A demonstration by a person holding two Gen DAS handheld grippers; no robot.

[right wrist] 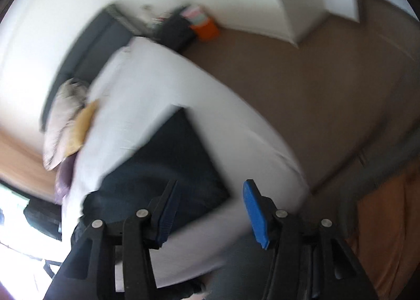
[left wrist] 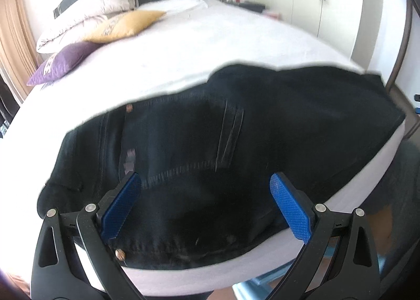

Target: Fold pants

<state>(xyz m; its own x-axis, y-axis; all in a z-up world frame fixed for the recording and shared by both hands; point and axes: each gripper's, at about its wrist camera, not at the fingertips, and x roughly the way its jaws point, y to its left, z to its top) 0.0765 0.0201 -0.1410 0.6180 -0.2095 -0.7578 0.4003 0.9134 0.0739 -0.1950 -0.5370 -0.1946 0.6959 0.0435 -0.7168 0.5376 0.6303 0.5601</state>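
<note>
We found the dark jeans lying folded into a compact block across the lower centre on the white bed, with left gripper and right gripper both spread and empty, so folding appeared largely complete.

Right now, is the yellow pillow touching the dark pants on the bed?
Apart. The left wrist view shows the yellow pillow up near the headboard, with a broad stretch of bare white sheet between it and the pants.
</note>
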